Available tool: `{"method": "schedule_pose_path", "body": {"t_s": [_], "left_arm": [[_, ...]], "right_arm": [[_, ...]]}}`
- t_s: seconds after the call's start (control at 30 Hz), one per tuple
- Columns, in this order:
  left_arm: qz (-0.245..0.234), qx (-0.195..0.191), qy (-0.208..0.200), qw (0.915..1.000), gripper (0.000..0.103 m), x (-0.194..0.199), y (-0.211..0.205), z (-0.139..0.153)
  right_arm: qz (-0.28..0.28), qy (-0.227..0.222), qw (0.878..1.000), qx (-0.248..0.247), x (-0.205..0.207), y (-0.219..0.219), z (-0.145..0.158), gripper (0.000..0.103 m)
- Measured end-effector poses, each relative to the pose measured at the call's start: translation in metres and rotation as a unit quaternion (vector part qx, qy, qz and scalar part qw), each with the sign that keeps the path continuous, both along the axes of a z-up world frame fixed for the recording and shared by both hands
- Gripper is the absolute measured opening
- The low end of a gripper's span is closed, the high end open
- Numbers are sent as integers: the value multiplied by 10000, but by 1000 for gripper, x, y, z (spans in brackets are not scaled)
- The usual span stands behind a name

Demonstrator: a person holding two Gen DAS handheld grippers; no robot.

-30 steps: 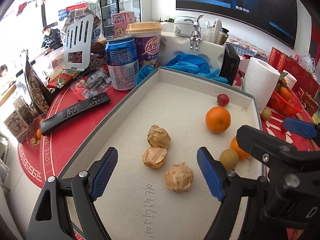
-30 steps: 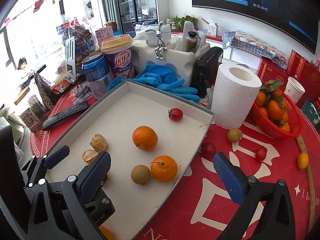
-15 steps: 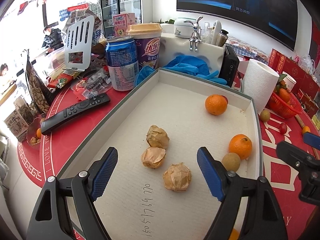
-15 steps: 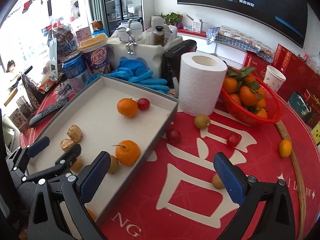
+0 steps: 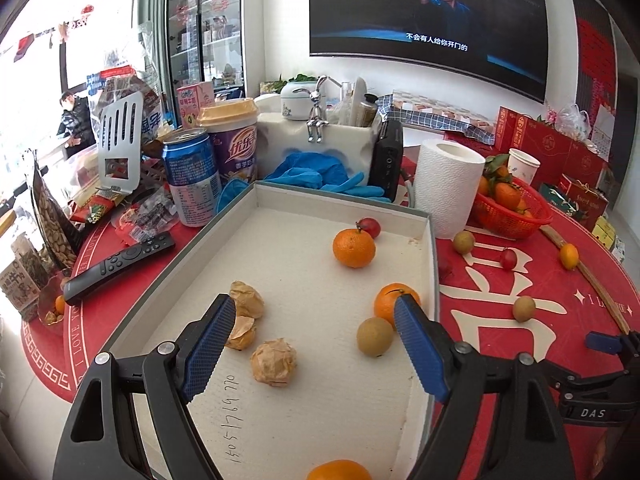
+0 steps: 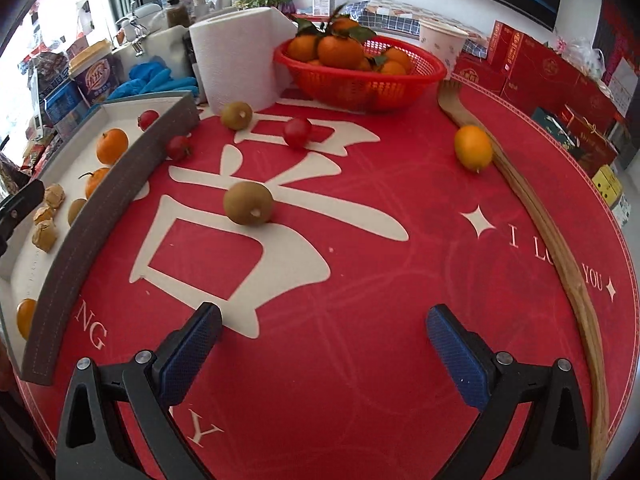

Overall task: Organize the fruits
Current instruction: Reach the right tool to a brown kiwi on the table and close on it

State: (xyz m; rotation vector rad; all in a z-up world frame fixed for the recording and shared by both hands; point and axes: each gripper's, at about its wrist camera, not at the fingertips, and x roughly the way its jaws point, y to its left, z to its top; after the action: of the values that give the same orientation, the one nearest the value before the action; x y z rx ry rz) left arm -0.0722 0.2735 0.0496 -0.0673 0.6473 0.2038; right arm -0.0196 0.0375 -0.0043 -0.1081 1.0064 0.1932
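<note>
R gripper (image 6: 324, 344) gaping, empty — I'd take the longan (image 6: 248, 203) across its middle; it's round, firm, prob rolls. L gripper (image 5: 316, 344) gaping too.

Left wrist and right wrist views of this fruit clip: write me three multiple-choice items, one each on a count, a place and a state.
1. How many papery husked fruits lie in the tray?
A three B two C five
2. Where is the yellow citrus?
A in the tray B in the red basket C on the red mat beside the wooden strip
3. How is the right gripper?
A shut on a brown fruit B open, empty C shut, empty

Key: 1 A, three husks cluster together; 2 C, it sits on the mat by the strip; 3 B, its fingers stand wide apart over bare mat.
</note>
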Motion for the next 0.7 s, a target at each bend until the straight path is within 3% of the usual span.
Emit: {"method": "schedule_pose_path", "body": {"t_s": [0.23, 0.5, 0.57, 0.63, 0.67, 0.7], "left_arm": [[-150, 3, -160, 9998, 84, -4, -10, 3], [-329, 21, -243, 9992, 84, -6, -16, 4], [-394, 24, -258, 9989, 84, -7, -17, 4], [-463, 41, -259, 9986, 84, -7, -21, 4], [-495, 54, -252, 9984, 84, -7, -23, 4], [-528, 69, -250, 9983, 84, -7, -26, 4]], "right_arm": [[-150, -67, 9999, 21, 14, 4, 2, 103], [237, -236, 9994, 58, 37, 44, 2, 102], [292, -344, 9990, 65, 38, 49, 5, 89], [300, -406, 9987, 82, 38, 51, 9, 60], [276, -422, 9987, 86, 37, 49, 11, 53], [255, -425, 9987, 102, 37, 46, 11, 33]]}}
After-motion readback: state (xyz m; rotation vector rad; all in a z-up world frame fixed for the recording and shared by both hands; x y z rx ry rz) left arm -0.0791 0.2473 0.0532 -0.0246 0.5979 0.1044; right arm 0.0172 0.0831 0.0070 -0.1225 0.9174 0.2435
